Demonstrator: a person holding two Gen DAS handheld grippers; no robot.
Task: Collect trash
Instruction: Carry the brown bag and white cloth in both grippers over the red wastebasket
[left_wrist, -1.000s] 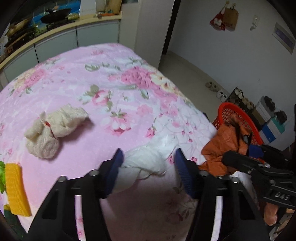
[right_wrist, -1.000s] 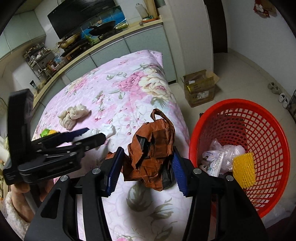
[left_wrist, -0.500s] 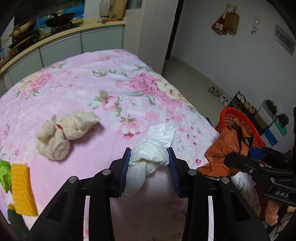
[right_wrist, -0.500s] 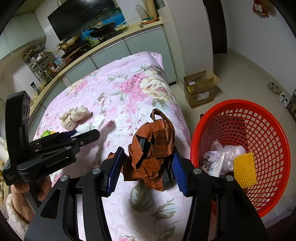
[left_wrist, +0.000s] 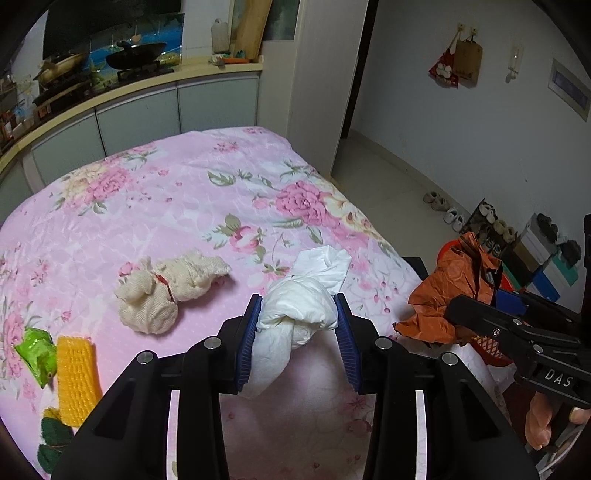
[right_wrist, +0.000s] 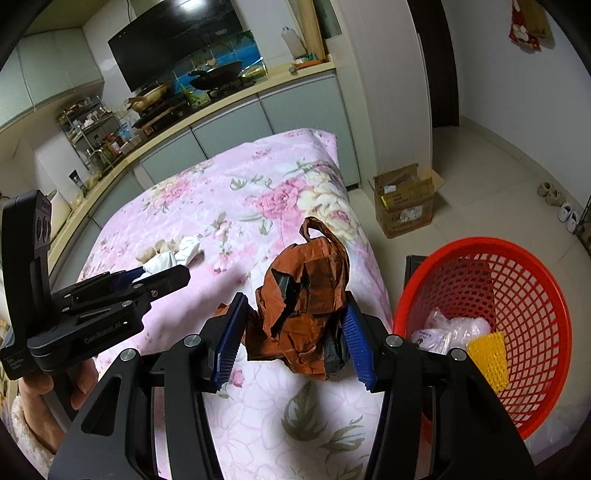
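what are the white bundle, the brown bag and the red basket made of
White bundle: likely thin matte plastic film, soft wrinkles, knotted. Brown bag: probably crinkly plastic or coated paper, sharp creases, slight sheen, black inside. Red basket: rigid moulded plastic, glossy open lattice.

Right gripper (right_wrist: 293, 334) clamps a crumpled orange-brown bag (right_wrist: 306, 295) (above a floral bedspread (right_wrist: 229, 206)), beside a red basket (right_wrist: 532, 295).

Knotted white bag (left_wrist: 299, 306) & crumpled orange bag (right_wrist: 306, 295), both pinched
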